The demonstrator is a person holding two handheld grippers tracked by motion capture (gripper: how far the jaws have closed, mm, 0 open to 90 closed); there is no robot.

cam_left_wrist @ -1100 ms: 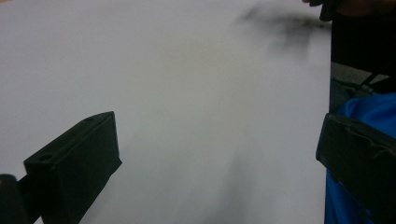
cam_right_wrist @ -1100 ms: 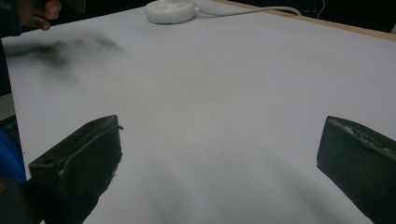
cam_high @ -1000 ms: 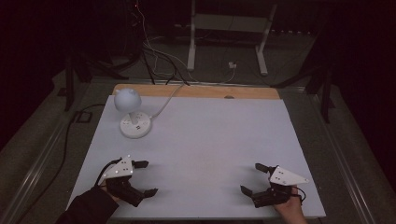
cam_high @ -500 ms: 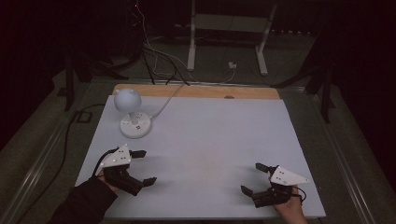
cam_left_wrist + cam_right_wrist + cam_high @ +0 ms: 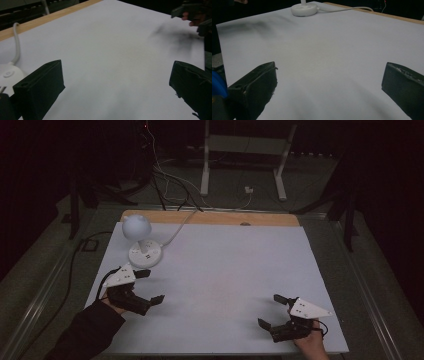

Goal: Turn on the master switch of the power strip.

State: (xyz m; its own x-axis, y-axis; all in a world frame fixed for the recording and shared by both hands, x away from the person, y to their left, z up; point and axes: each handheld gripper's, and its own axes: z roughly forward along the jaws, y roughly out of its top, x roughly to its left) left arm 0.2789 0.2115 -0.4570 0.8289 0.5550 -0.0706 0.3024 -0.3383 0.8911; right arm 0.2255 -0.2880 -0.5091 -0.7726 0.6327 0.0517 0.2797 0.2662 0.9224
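Observation:
A small white desk lamp [image 5: 137, 227] with a round head stands on its round base [image 5: 144, 255] at the table's far left. Its cable [image 5: 175, 230] runs off the far edge. My left gripper [image 5: 150, 286] hovers just in front of the lamp base, open, nothing between its jaws. The left gripper view shows the open left gripper [image 5: 117, 82] over bare white surface, with the lamp base [image 5: 7, 75] at the left edge. Near the front right corner my right gripper [image 5: 271, 311] stands open and empty. Past the right gripper [image 5: 329, 85], the right gripper view shows the lamp base [image 5: 304, 9] far off.
The white table top [image 5: 225, 270] has a wooden strip [image 5: 215, 218] along its far edge. Metal rails flank the table on both sides. Beyond it, cables and a white stand [image 5: 240, 150] are on the dark floor.
My left gripper has moved away from the front edge toward the lamp base, staying open. The right gripper has not moved.

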